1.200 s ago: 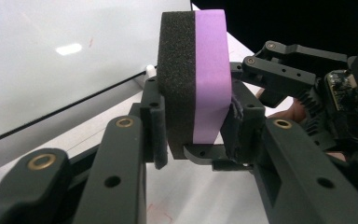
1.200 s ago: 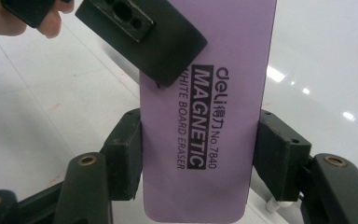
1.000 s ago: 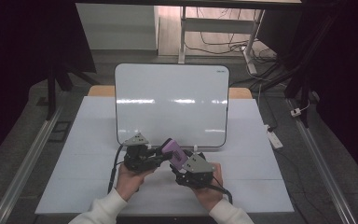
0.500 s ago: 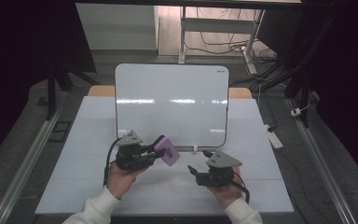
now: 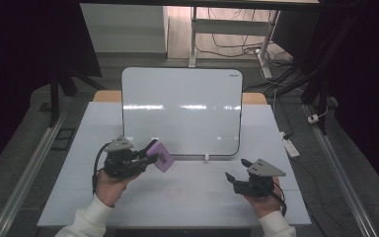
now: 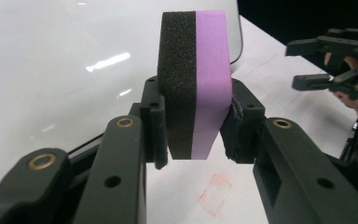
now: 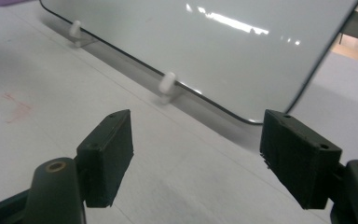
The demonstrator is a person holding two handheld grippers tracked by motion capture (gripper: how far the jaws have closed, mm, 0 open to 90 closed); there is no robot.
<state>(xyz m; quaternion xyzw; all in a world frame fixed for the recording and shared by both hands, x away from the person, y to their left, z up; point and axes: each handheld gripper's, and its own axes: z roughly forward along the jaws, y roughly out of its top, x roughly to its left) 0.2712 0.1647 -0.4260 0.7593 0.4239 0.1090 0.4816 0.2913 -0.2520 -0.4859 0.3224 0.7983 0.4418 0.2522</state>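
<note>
Left hand-held gripper (image 5: 143, 157) clamping purple eraser (image 5: 160, 156), beside whiteboard (image 5: 181, 111)

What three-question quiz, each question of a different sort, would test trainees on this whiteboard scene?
1. True or false: the left hand-held gripper is shut on the eraser.
2. Which part of the eraser faces the whiteboard in the left gripper view? A purple back, B black foam, C neither.
3. Fill in: the jaws of the right hand-held gripper stand ____, with nothing between them.

Key: 1 true. 2 B. 3 open.
</note>
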